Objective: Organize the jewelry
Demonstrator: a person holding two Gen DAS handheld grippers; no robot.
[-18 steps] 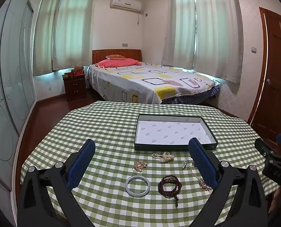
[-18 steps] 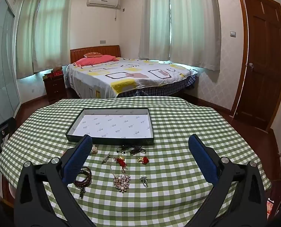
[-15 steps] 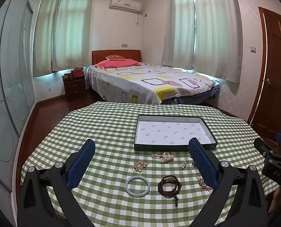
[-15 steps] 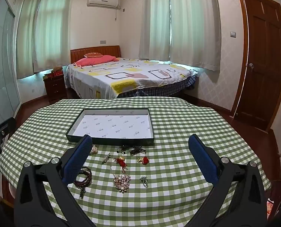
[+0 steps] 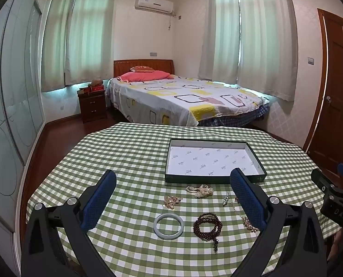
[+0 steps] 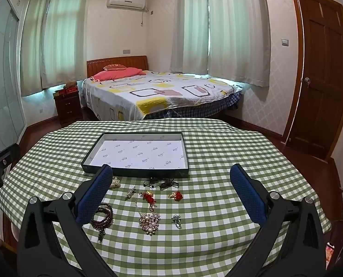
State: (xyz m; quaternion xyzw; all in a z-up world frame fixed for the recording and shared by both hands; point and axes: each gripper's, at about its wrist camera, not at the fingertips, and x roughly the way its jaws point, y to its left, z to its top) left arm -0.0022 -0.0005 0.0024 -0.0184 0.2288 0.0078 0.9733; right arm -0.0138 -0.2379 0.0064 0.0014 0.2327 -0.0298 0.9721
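A shallow dark-green tray (image 5: 214, 180) (image 6: 137, 173) lined with white paper lies on the green checked tablecloth, with nothing in it. Jewelry is spread in front of it: a pale jade bangle (image 5: 168, 225), a dark bead bracelet (image 5: 208, 227) (image 6: 103, 215), a pearl brooch (image 6: 149, 222), red knot charms (image 6: 148, 197), a gold chain piece (image 5: 171, 201), a pearl cluster (image 5: 200, 190). My left gripper (image 5: 172, 177) hovers open above the bangle. My right gripper (image 6: 171, 173) hovers open above the brooch and charms. Neither touches anything.
The table (image 6: 240, 152) ends close behind the tray and at both sides. A bed (image 6: 162, 94), a nightstand (image 5: 92, 106) and a wooden door (image 6: 321, 73) stand beyond. The other gripper's body shows at the right edge of the left wrist view.
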